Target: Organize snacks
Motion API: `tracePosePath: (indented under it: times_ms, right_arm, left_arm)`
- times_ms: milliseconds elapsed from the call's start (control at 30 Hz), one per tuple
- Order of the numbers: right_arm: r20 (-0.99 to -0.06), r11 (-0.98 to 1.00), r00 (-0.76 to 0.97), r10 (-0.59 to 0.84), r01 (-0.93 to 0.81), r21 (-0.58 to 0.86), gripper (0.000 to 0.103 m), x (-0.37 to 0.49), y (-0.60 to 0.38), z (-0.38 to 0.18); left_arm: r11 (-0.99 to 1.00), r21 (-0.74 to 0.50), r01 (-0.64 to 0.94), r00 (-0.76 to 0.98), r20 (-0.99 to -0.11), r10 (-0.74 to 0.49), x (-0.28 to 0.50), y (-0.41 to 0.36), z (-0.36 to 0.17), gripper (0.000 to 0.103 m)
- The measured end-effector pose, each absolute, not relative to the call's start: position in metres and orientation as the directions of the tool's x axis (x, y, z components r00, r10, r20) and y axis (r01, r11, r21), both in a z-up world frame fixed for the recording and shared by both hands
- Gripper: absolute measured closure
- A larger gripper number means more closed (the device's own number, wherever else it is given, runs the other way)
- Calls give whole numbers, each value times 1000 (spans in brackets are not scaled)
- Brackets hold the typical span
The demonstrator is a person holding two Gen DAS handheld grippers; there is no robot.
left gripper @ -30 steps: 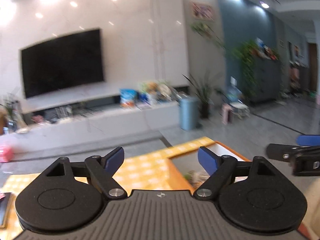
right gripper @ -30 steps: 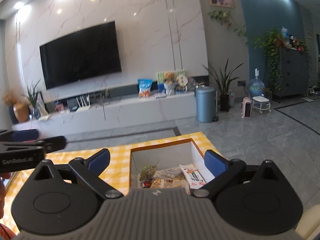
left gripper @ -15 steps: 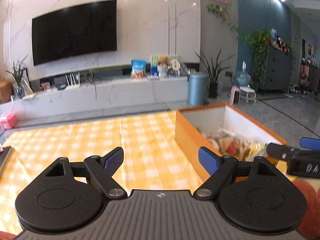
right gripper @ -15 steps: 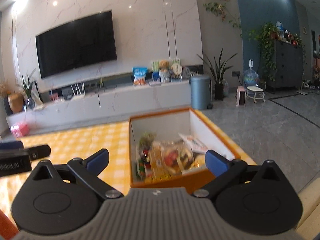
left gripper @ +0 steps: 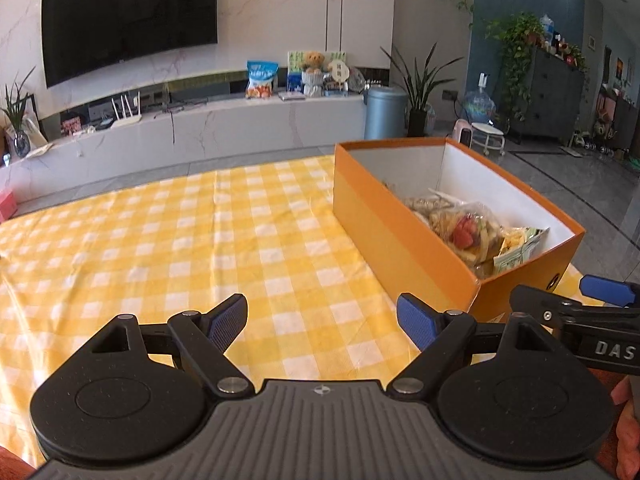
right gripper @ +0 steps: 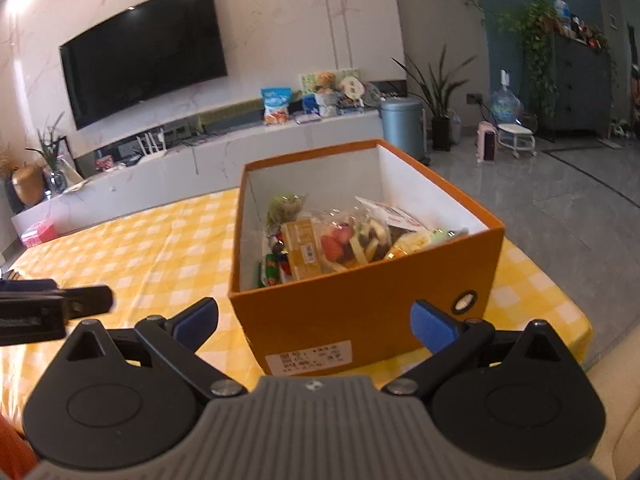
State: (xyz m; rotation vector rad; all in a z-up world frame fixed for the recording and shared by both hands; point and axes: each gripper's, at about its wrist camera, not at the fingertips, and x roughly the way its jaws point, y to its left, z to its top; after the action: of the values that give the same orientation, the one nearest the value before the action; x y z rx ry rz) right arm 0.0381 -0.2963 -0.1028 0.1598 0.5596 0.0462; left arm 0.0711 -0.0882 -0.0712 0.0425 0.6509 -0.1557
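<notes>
Snack packets [right gripper: 340, 240] sit piled in the orange box [right gripper: 360, 304], which stands on the yellow checked cloth [left gripper: 180, 240] at the table's right end. My right gripper [right gripper: 316, 320] faces the box's near wall, jaws spread, empty. My left gripper [left gripper: 322, 322] hangs over bare cloth beside the box, also spread, empty. For a clean pick I'd come over the rim, drop onto one top packet, and pinch an edge, not the crinkly middle.

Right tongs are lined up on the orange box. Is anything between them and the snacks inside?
Only the box's own near wall. The right tongs sit open, low in front of it, with the snacks behind and above that wall's rim. Nothing else visible.
</notes>
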Motion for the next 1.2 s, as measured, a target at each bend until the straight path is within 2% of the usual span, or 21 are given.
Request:
tracePosePath:
  times_ms: [267, 1200]
  right_arm:
    - [-526, 983, 846, 91, 7, 182, 3, 42, -299, -103]
    - [-499, 995, 866, 27, 26, 100, 3, 37, -288, -101]
  left_arm:
    - [988, 4, 154, 782, -612, -119, 73, -92, -76, 4]
    - [989, -1, 151, 783, -610, -120, 66, -87, -65, 4]
